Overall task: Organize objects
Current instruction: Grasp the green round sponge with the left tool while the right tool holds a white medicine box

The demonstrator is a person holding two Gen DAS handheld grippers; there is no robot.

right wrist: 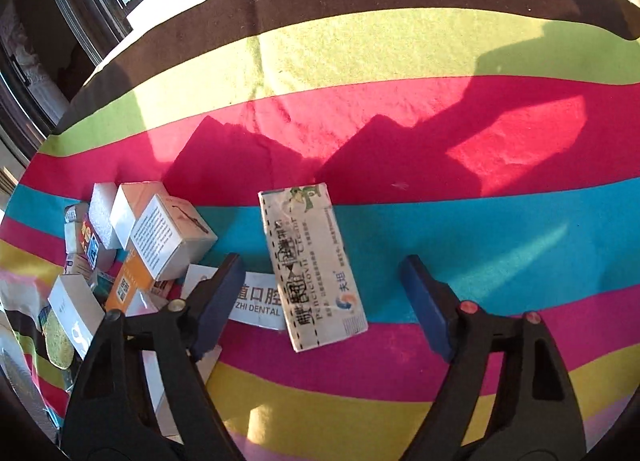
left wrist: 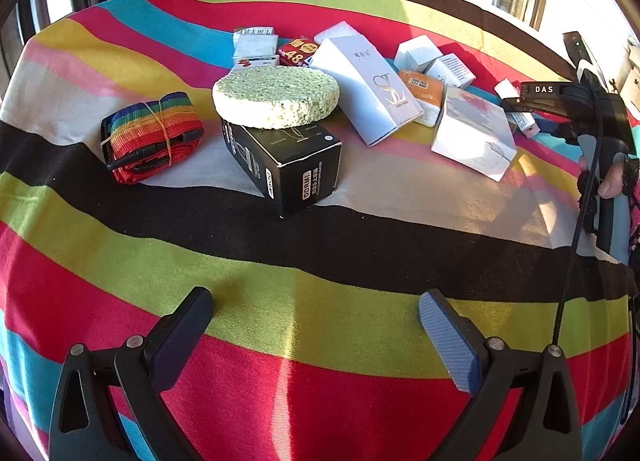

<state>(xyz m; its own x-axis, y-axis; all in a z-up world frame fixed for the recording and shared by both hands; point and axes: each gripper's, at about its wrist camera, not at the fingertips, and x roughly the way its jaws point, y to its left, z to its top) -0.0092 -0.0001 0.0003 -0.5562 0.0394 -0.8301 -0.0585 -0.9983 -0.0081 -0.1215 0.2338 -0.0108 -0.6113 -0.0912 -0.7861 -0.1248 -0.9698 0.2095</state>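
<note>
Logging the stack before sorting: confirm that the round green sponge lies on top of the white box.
Not quite: the left wrist view shows the round green sponge lying on top of the black box, not a white one.

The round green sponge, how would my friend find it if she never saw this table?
Look at the table with the stripy cloth. Near its middle stands a black box, left of a jumble of white boxes. The sponge lies flat on top of that black box; it is the only round, bumpy, pale green thing there.
</note>
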